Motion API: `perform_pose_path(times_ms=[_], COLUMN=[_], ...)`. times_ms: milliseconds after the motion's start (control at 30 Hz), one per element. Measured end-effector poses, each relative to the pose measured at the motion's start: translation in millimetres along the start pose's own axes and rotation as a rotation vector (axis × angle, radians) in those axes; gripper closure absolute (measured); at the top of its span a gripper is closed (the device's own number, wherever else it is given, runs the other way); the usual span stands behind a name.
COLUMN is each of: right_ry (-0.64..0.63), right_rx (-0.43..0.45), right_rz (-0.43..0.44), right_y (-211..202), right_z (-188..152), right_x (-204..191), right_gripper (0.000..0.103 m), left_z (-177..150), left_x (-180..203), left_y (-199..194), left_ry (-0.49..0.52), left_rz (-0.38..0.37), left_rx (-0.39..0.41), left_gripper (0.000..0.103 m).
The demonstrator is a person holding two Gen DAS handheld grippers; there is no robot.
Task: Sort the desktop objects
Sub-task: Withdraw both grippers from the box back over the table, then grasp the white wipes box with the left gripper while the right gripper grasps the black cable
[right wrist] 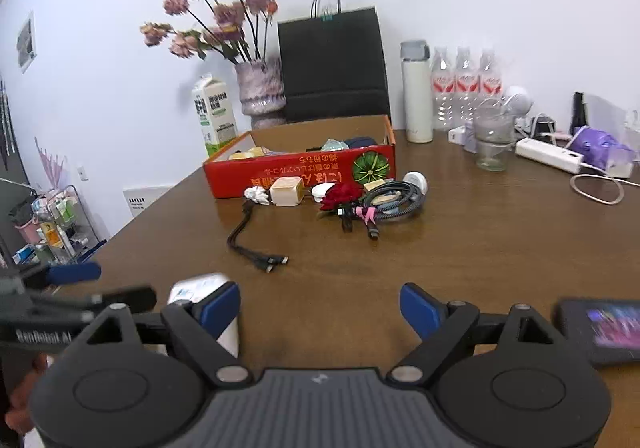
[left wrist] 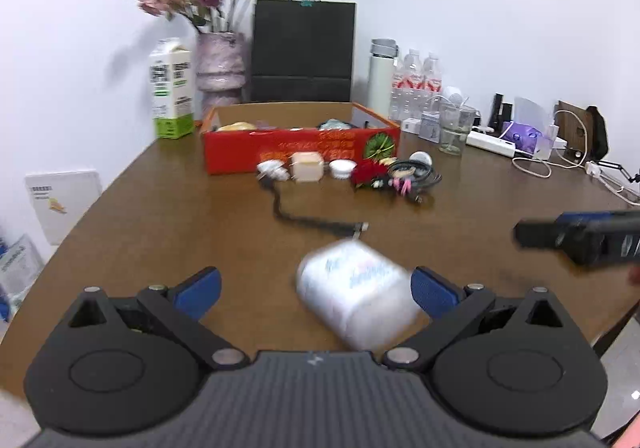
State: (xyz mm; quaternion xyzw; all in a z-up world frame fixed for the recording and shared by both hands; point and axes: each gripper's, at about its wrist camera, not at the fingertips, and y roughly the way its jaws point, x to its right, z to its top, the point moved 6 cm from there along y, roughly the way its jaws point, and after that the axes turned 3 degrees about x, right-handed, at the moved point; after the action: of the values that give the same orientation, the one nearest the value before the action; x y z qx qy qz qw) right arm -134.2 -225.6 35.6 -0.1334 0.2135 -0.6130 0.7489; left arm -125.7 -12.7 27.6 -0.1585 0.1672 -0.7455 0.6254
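Observation:
My left gripper [left wrist: 316, 294] stands open low over the brown table [left wrist: 160, 215]. A white plastic-wrapped tissue pack [left wrist: 356, 304] lies between its fingers, close to the right blue pad [left wrist: 434, 296]; blur hides whether they touch. My right gripper [right wrist: 320, 312] is open with only bare table between its pads. The tissue pack [right wrist: 200, 288] sits just left of it. Farther back a red cardboard box [left wrist: 300, 147] holds some items. In front of it lie crumpled paper [right wrist: 258, 195], a beige cube [right wrist: 286, 191], a red rose [right wrist: 340, 195], a coiled cable [right wrist: 394, 197] and a black multi-head cable [right wrist: 252, 240].
A phone [right wrist: 600, 328] with a lit screen lies at the near right. Along the back wall stand a milk carton [left wrist: 172, 87], a flower vase [left wrist: 220, 63], a black paper bag [left wrist: 304, 51], a white flask [left wrist: 382, 75], water bottles [left wrist: 416, 87], a glass [left wrist: 454, 127] and a power strip [left wrist: 496, 143].

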Motion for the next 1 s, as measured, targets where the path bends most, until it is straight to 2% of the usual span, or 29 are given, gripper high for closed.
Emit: perform_pose_path(times_ms=[100,233,400,500,667,733,833,1000], right_ry=[-0.017,-0.066,-0.089,-0.089,-0.074,-0.076,-0.086,-0.115], right_rx=[0.013,0.036,0.033,0.034,0.039,0.042,0.052,0.051], right_rz=[-0.052,-0.109,-0.081,-0.081,-0.080,-0.093,-0.102,-0.098], right_y=[-22.1,-37.0,-38.8,-38.7,-35.3,-32.3,-27.3,-11.9], right_z=[-11.0,-22.1,-26.5,-27.4,-26.8,-23.9,-18.8,-13.0], right_x=[0.9,-3.7,-9.9,-10.4,-6.8,-3.4,1.0,0.1], right_gripper=[0.015,0.015,0.015,0.015,0.015,0.015,0.015,0.015], left_z=[-20.2,-22.9,-17.8,-20.9,-25.0,-20.0,-13.8,-15.9], left_x=[-3.8,-1.9,4.9,10.9,22.4,34.2,44.8,41.3], left_y=[-16.1,-32.1,-42.3,-39.4,-5.4,12.9,33.2,71.3], left_ry=[-0.029,-0.021,0.005,0.022,0.000,0.012,0.012,-0.028], left_rz=[0.027,0.055,0.054,0.037,-0.011,-0.016,0.003,0.040], left_rx=[-0.012,0.023,0.060,0.051,-0.023,-0.012,0.012,-0.035], left_gripper=[0.000,0.000,0.000,0.000,0.000,0.000,0.000,0.000])
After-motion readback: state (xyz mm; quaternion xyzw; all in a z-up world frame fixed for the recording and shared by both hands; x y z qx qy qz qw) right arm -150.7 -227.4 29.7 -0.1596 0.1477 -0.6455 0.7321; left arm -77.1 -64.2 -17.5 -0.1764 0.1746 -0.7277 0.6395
